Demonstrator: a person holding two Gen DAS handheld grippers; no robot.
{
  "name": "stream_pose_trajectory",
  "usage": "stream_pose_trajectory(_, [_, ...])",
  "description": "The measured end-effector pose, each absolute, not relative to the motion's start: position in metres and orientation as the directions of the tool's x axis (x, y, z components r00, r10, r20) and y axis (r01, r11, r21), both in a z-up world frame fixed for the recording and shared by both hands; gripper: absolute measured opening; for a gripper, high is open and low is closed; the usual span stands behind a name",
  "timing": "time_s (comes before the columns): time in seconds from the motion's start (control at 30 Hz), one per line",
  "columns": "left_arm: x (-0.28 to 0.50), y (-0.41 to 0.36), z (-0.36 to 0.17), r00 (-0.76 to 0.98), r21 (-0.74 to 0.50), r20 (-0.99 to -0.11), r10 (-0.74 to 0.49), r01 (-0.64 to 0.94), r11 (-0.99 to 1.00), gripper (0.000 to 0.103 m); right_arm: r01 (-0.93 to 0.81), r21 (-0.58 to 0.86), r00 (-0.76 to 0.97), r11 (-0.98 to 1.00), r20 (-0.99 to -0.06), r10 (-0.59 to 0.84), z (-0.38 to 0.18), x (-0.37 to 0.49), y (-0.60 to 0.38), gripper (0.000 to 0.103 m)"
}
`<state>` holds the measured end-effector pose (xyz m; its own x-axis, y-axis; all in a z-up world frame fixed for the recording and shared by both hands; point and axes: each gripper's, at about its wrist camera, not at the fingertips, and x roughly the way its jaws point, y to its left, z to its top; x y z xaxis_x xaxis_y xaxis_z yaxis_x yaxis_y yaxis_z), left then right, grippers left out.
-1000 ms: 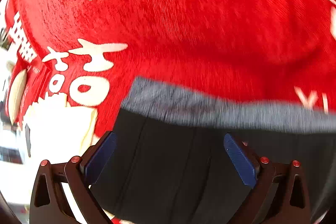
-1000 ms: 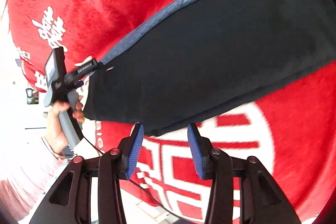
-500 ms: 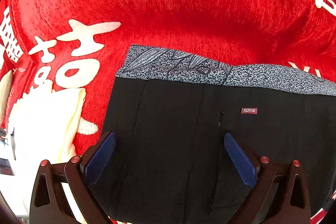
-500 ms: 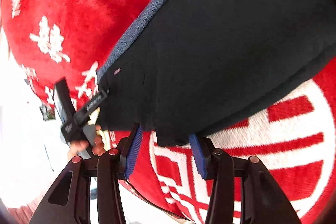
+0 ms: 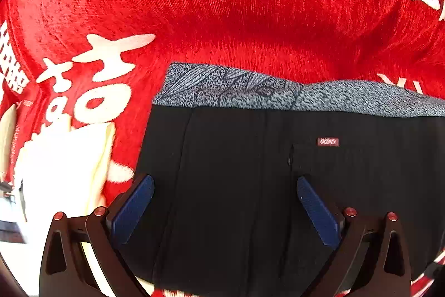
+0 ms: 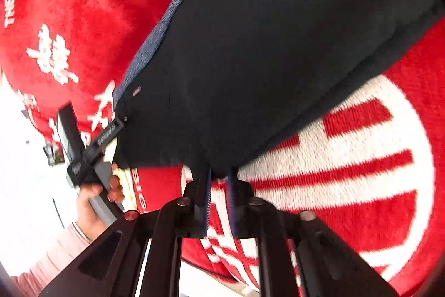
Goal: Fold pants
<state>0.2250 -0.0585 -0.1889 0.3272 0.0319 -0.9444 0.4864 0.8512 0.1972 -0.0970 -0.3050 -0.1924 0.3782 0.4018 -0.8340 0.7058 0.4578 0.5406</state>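
The right tongs (image 6: 218,180) were nearly closed, their blue pads pinching the near bottom edge of the black pants (image 6: 264,60); whether the cloth was truly clamped between them was hard to tell, though the hem dipped into the narrow gap. The left tongs (image 5: 225,209) were spread wide, one blue pad on each side, hovering over the pants (image 5: 250,185) near the waist end and gripping nothing. In the right wrist view the left tongs (image 6: 116,124) showed at the far corner of the pants, held up by the person's left hand (image 6: 97,196) in a pink sleeve.

The pants lay flat on a red blanket (image 5: 236,4) with white characters and a large white round emblem (image 6: 361,171) just beside the pants' near edge. A speckled grey waistband (image 5: 278,93) ran along the far edge of the pants, and a small reddish label (image 5: 328,142) sat on the black cloth just below that band. A pale cream cloth (image 5: 64,171) lay on the blanket to the left of the pants, apart from them.
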Motion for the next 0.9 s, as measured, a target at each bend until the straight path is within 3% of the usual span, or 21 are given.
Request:
stream_pose_trajectory(0.1, [0.201, -0.072, -0.171, 0.316, 0.170, -0.949, -0.002, 0.515, 0.840, 0.103, 0.687, 0.478, 0.307, 0.547, -0.874, 0.378, -0.175, -0.106, -0.308, 0.016])
stream_pose_trajectory(0.27, [0.144, -0.119, -0.150, 0.271, 0.067, -0.954, -0.126, 0.606, 0.793, 0.103, 0.667, 0.348, 0.289, 0.659, -0.936, 0.202, -0.134, -0.106, -0.342, 0.016])
stream_pose_trajectory(0.37, [0.111, -0.158, -0.157, 0.237, 0.033, -0.958, -0.163, 0.654, 0.755, 0.103, 0.638, 0.241, 0.279, 0.732, -0.958, 0.072, -0.121, -0.087, -0.364, 0.016])
stream_pose_trajectory(0.5, [0.075, -0.188, -0.189, 0.174, 0.027, -0.977, -0.127, 0.684, 0.729, 0.103, 0.638, 0.096, 0.170, 0.764, -0.985, -0.018, -0.144, -0.079, -0.384, 0.015])
stream_pose_trajectory(0.7, [0.069, -0.172, -0.194, 0.144, -0.044, -0.976, -0.161, 0.596, 0.802, 0.103, 0.628, 0.121, 0.231, 0.769, -0.972, -0.036, -0.147, -0.101, -0.377, 0.016])
stream_pose_trajectory(0.9, [0.062, -0.180, -0.192, 0.174, 0.003, -0.976, -0.127, 0.600, 0.800, 0.103, 0.646, 0.163, 0.255, 0.745, -0.967, -0.010, -0.148, -0.111, -0.387, 0.016])
